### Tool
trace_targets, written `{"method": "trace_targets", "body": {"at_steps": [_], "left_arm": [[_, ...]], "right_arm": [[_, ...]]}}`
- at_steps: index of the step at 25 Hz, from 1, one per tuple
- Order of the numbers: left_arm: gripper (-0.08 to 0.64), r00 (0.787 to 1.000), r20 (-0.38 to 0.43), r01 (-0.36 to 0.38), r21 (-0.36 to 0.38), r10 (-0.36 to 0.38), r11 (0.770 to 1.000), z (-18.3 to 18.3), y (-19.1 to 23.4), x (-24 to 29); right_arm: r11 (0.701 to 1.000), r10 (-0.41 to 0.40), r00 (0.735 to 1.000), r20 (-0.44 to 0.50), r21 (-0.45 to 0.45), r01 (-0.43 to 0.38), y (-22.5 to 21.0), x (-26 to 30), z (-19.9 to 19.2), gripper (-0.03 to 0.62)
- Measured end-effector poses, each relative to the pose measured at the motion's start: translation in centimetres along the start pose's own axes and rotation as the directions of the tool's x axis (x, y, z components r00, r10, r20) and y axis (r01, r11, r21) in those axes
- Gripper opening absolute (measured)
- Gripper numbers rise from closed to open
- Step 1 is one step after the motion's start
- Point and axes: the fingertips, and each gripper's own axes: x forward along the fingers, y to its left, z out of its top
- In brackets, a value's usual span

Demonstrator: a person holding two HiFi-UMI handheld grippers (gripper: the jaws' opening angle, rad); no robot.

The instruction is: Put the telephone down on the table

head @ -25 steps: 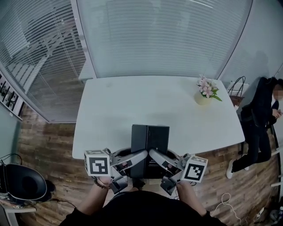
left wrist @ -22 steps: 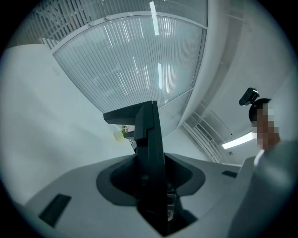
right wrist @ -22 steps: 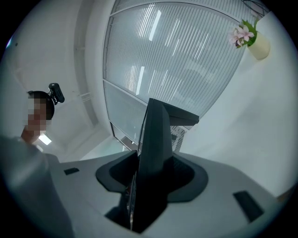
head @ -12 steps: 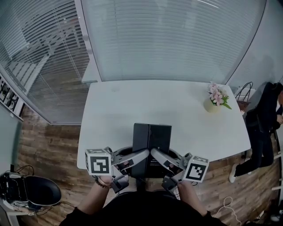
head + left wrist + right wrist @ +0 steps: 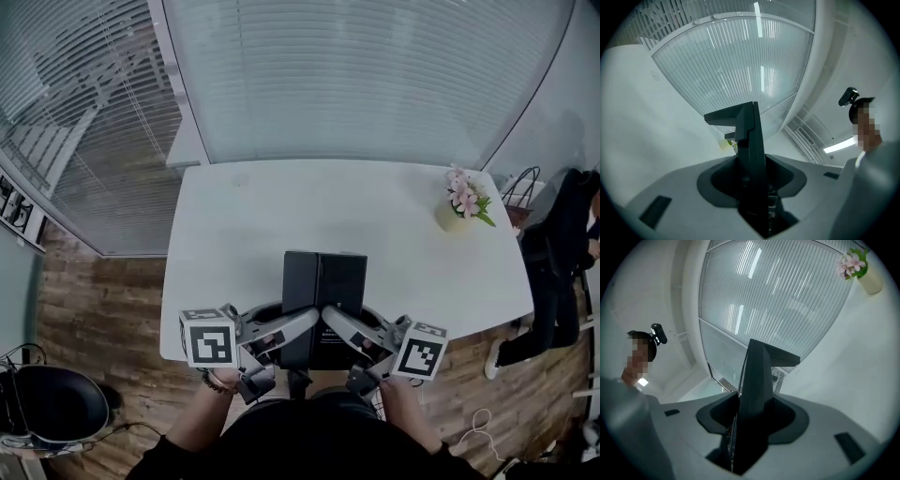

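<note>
The telephone (image 5: 323,281) is a black, boxy set held at the near edge of the white table (image 5: 281,206), most of it over the tabletop. My left gripper (image 5: 298,330) is shut on its left side and my right gripper (image 5: 341,328) on its right side. In the left gripper view the telephone (image 5: 750,154) stands edge-on between the grey jaws of that gripper (image 5: 752,187). The right gripper view shows the same: the dark body (image 5: 754,390) is clamped in the right gripper (image 5: 750,427). Whether its base touches the table is hidden.
A small vase of pink flowers (image 5: 457,214) stands at the table's far right corner. A person in dark clothes (image 5: 562,253) sits right of the table beside a wire basket (image 5: 521,187). A black chair (image 5: 47,408) is at the lower left. Blinds close off the far side.
Both grippers have carried the telephone forward, so more of it now lies over the table's near edge. The grip has not changed.
</note>
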Motion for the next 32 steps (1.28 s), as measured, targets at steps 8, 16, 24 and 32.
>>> {"method": "trace_targets", "body": {"at_steps": [8, 16, 24, 32], "left_arm": [[0.192, 1.000, 0.013, -0.016, -0.019, 0.016, 1.000, 1.6, 1.6, 0.4], [0.192, 0.999, 0.029, -0.044, -0.028, 0.045, 0.999, 3.7, 3.7, 1.4], [0.192, 0.997, 0.042, -0.055, -0.055, 0.057, 0.997, 5.8, 6.2, 2.8], [0.192, 0.997, 0.044, -0.065, -0.077, 0.069, 0.995, 7.2, 9.5, 4.3]], "right_arm": [[1.000, 0.005, 1.000, -0.026, 0.023, -0.004, -1.5, 1.6, 1.0, 0.198], [0.999, 0.020, 0.999, -0.049, 0.037, -0.019, -3.5, 3.5, 2.7, 0.198], [0.999, 0.015, 0.997, -0.076, 0.049, -0.012, -6.0, 5.2, 4.5, 0.198], [0.997, 0.012, 0.996, -0.091, 0.071, -0.005, -9.3, 6.6, 5.8, 0.198]]}}
